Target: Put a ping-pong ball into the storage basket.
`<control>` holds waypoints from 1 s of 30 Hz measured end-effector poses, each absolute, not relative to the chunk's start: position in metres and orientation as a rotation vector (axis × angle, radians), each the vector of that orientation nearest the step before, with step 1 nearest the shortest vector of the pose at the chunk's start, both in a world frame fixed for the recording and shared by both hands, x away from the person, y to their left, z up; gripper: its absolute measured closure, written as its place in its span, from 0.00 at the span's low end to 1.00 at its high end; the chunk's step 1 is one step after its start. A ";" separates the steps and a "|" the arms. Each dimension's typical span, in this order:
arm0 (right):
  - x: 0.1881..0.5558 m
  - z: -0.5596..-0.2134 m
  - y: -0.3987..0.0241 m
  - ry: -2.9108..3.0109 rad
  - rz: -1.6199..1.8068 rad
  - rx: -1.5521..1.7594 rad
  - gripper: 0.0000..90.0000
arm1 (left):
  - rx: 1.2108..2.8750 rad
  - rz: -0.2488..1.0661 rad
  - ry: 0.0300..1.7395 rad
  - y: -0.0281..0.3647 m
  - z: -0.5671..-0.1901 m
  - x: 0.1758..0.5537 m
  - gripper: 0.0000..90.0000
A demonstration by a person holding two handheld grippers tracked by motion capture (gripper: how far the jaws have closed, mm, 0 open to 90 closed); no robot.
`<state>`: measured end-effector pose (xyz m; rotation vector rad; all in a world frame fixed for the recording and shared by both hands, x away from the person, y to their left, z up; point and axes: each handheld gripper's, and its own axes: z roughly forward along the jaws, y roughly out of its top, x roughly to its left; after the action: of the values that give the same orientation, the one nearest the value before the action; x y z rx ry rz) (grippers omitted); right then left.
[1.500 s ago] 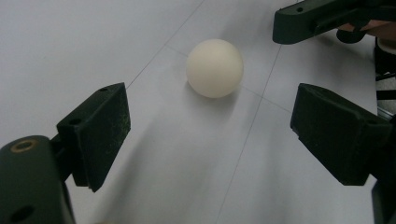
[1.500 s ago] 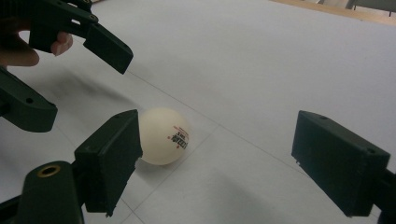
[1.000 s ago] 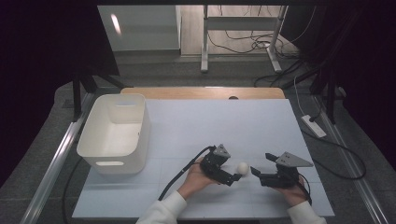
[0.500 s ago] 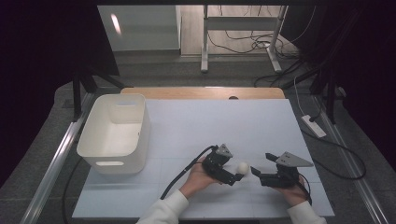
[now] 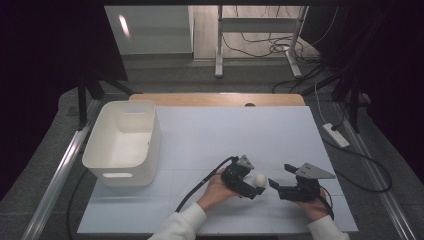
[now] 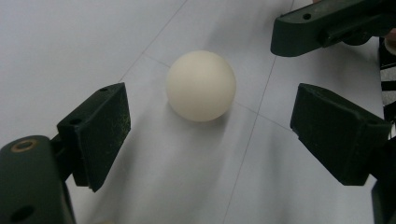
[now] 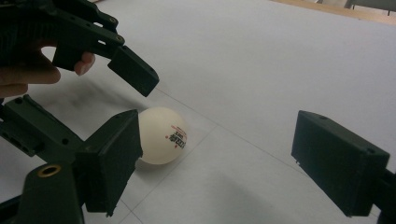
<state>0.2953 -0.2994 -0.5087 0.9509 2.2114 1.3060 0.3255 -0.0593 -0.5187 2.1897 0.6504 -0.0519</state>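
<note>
Ball [image 5: 259, 179] sits free on the table [image 5: 210, 140] between the spread fingers of the left gripper [image 5: 250, 186]; right gripper [image 5: 278, 186] fingers apart too, seemingly not touching it.

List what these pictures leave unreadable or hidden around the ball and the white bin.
- Ball: its small red and black print is too small and blurred to read in the right gripper view.
- Ball's near-left edge, right gripper view: covered by the right gripper finger.
- White bin: its near inner wall is hidden by its own rim in the high view.
</note>
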 end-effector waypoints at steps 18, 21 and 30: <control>0.296 -0.509 -0.300 2.213 1.308 0.949 0.17 | 2.219 -0.053 0.644 -0.072 -0.526 0.334 0.15; 0.296 -0.509 -0.300 2.212 1.307 0.950 0.17 | 2.224 -0.048 0.642 -0.074 -0.527 0.335 0.15; 0.296 -0.509 -0.300 2.211 1.310 0.950 0.17 | 2.230 -0.047 0.644 -0.079 -0.530 0.338 0.15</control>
<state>0.2958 -0.3005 -0.5091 0.9497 2.2114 1.3100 0.3377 -0.0791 -0.5296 2.2305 0.6438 -0.0469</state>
